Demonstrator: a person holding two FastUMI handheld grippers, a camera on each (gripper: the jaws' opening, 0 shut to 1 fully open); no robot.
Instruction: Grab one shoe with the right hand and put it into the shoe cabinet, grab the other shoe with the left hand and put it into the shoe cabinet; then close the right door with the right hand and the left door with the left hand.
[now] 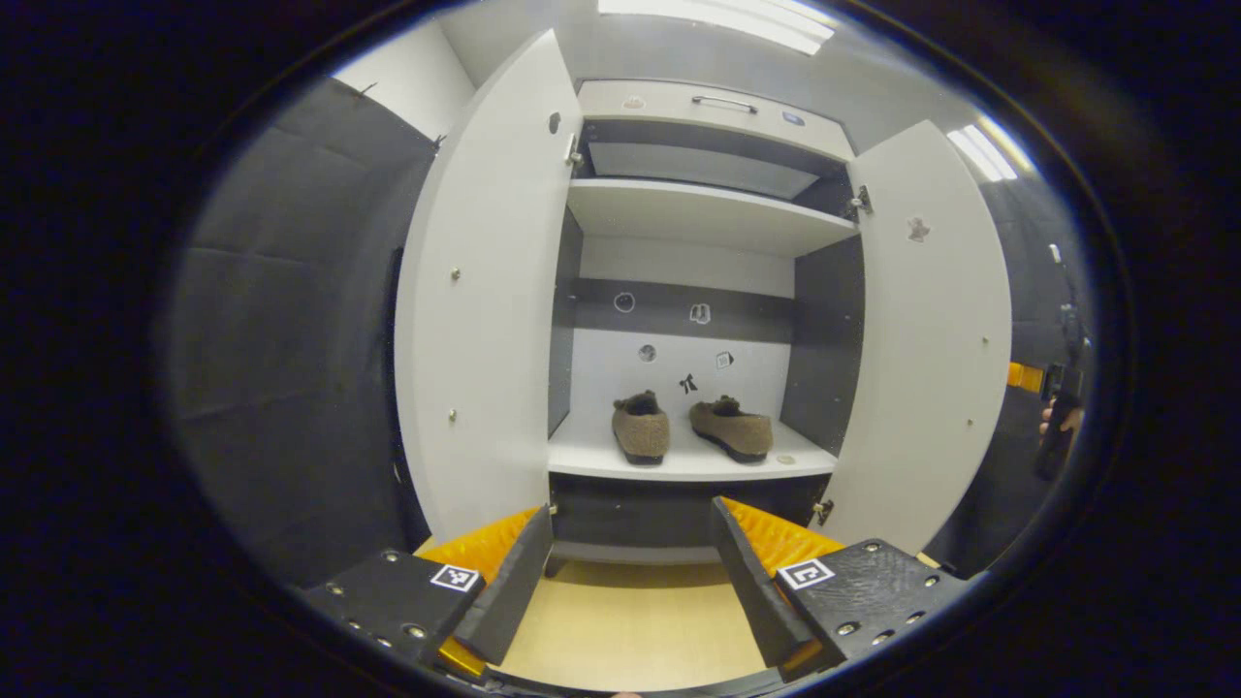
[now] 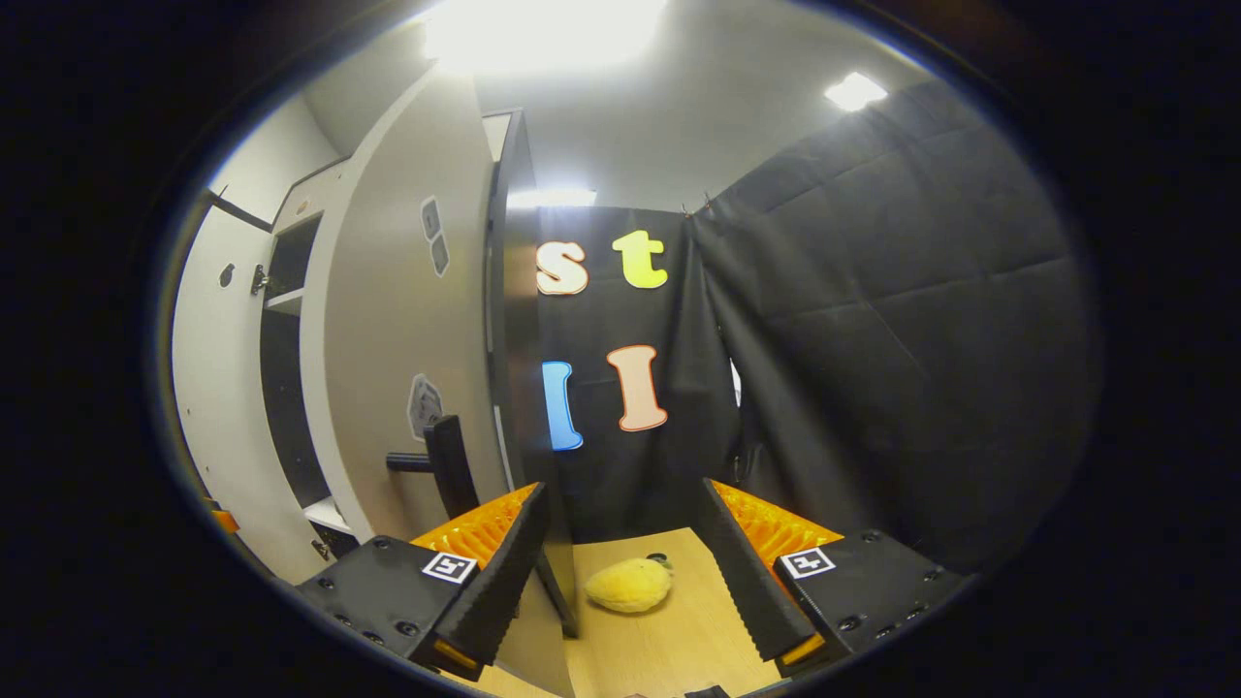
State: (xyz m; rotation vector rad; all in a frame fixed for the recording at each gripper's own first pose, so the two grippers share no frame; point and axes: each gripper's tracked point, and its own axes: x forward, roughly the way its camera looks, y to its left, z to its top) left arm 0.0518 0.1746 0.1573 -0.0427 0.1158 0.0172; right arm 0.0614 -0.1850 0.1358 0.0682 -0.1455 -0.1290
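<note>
Two brown fuzzy shoes, the left shoe (image 1: 641,429) and the right shoe (image 1: 733,428), stand side by side on the lower shelf (image 1: 679,463) of the white shoe cabinet (image 1: 708,208). Both doors are swung wide: the left door (image 1: 485,310) and the right door (image 1: 931,339). My left gripper (image 1: 630,572) is open and empty, held back from the cabinet and facing the shoes. In the right gripper view, my right gripper (image 2: 630,562) is open and empty at the outer side of the right door (image 2: 407,339), near its dark handle (image 2: 441,465) and free edge.
A yellow plush object (image 2: 630,585) lies on the wooden floor (image 2: 669,640) ahead of the right gripper. A hand with the other gripper (image 1: 1062,417) shows past the right door. Black cloth walls (image 2: 873,339) close in the booth. An upper shelf (image 1: 698,208) and drawer (image 1: 717,107) sit above.
</note>
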